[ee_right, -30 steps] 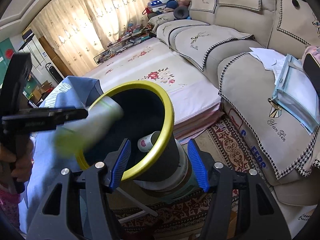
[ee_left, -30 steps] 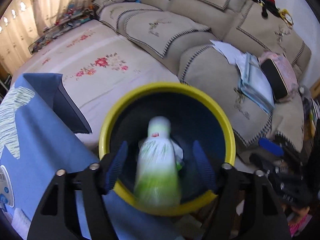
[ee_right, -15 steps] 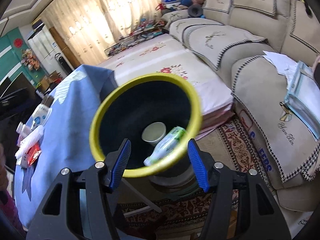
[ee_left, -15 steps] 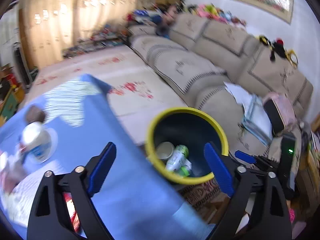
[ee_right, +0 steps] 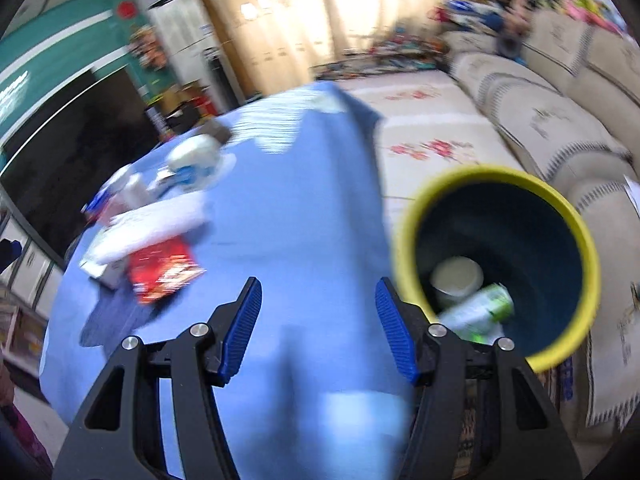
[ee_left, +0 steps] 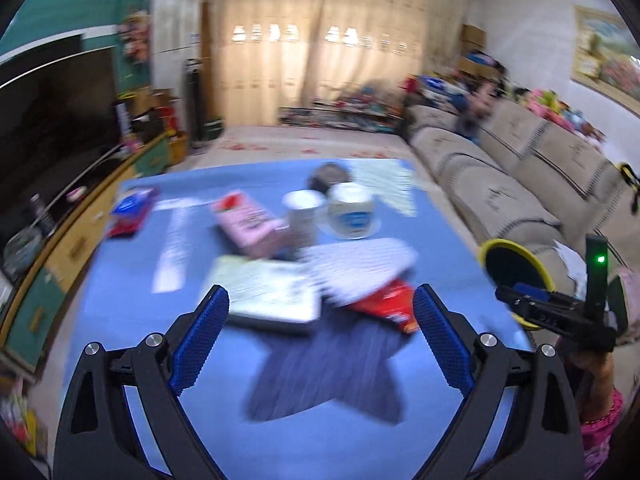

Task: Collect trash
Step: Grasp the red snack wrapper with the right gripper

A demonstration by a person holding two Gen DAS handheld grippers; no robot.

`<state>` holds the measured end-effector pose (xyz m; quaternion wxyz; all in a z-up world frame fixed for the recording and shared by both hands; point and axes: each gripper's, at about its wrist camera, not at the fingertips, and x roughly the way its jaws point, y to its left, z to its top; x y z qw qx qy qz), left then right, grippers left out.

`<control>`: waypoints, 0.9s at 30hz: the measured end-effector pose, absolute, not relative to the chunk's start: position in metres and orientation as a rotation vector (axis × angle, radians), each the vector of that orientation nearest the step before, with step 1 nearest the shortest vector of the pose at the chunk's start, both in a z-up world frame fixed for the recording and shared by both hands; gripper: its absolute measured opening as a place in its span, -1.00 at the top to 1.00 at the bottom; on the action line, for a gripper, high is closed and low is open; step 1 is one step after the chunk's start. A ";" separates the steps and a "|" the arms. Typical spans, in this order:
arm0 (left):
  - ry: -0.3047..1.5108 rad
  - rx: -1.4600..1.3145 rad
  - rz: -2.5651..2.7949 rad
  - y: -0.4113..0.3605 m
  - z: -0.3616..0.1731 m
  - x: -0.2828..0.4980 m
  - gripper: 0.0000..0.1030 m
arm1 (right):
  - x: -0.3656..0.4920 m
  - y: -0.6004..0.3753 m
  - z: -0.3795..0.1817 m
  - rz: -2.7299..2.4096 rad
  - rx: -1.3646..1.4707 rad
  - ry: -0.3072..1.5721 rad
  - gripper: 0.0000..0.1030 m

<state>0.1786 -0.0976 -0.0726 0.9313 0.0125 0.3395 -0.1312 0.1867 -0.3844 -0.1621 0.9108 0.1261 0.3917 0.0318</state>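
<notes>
A yellow-rimmed dark bin point(ee_right: 496, 264) stands beside the blue-clothed table point(ee_right: 288, 240); inside lie a green-and-white bottle point(ee_right: 480, 312) and a white cup point(ee_right: 456, 280). My right gripper point(ee_right: 318, 324) is open and empty over the table's edge, left of the bin. My left gripper point(ee_left: 320, 340) is open and empty above the table point(ee_left: 132, 304), facing a red wrapper point(ee_left: 384, 304), a white packet point(ee_left: 360, 268), a flat white box point(ee_left: 268, 292), a pink carton point(ee_left: 248, 220) and a white cup point(ee_left: 304, 216). The bin point(ee_left: 516, 276) shows at right there.
A white jar point(ee_left: 352, 212) and a blue-red pack point(ee_left: 132, 208) stand further back on the table. A beige sofa point(ee_left: 520, 184) runs along the right, a TV cabinet point(ee_left: 60, 216) along the left. The red wrapper point(ee_right: 164, 272) also shows in the right wrist view.
The bottle dropped from my left gripper into the bin. Both grippers swung left, away from the bin and toward the table; the left one now faces the items on it.
</notes>
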 end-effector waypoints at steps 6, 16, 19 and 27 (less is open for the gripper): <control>0.687 -0.028 -0.175 -0.030 -0.081 0.163 -0.78 | 0.212 -0.308 -0.155 0.208 0.152 0.830 -0.10; 0.673 -0.069 -0.156 0.009 -0.084 0.147 -0.78 | 0.243 -0.255 -0.170 0.300 -0.079 0.869 -0.69; 0.679 -0.077 -0.160 0.007 -0.086 0.147 -0.78 | 0.254 -0.251 -0.180 0.305 -0.125 0.896 -0.69; 0.686 -0.077 -0.155 0.003 -0.088 0.145 -0.78 | 0.262 -0.257 -0.188 0.323 -0.104 0.923 -0.14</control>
